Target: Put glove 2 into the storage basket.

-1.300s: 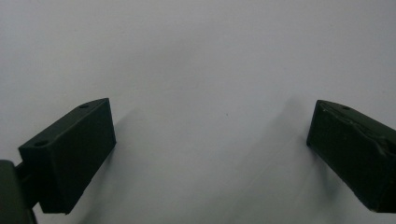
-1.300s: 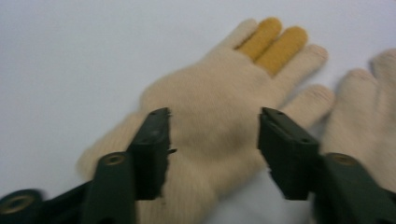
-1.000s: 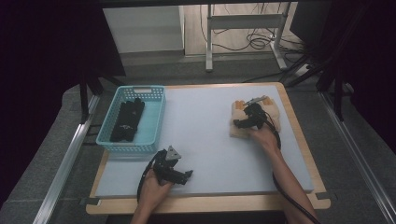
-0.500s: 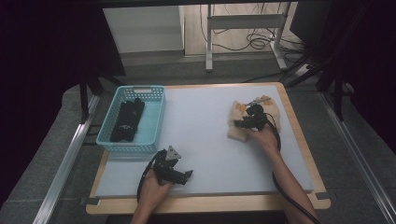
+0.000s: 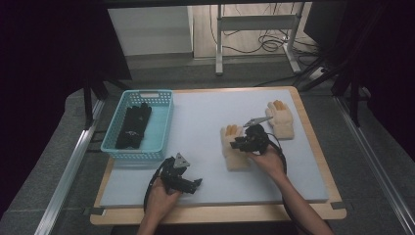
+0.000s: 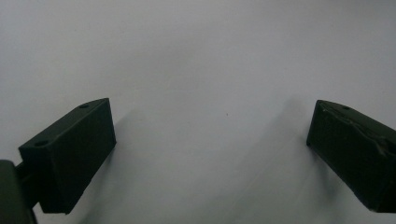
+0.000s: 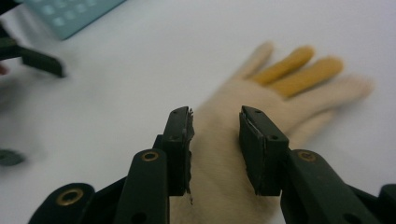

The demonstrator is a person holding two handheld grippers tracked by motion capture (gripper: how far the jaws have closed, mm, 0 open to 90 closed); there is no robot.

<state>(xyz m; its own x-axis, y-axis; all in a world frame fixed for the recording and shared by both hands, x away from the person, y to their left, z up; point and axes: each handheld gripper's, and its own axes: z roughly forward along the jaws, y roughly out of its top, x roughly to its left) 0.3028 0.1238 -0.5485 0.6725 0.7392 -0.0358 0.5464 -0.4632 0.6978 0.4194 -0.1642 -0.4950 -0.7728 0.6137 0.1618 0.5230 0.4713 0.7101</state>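
A cream glove with two yellow fingers lies palm-flat on the white mat, right of the middle. My right gripper sits over its cuff end. Its jaws have just been closing, and they now pinch a fold of the glove between the pads of the right gripper. A second, matching cream glove lies flat at the back right, apart from the first. My left gripper rests near the front edge, left of centre. In its own view the left gripper is wide open over bare mat.
A light blue basket stands at the left side of the mat with a black glove-like bundle inside; its corner is in the right gripper view. The wooden table edge frames the mat.
My right gripper closed on one cream glove and pulled it left and toward the front, away from the other glove, which stayed at the back right. The left gripper has not moved.
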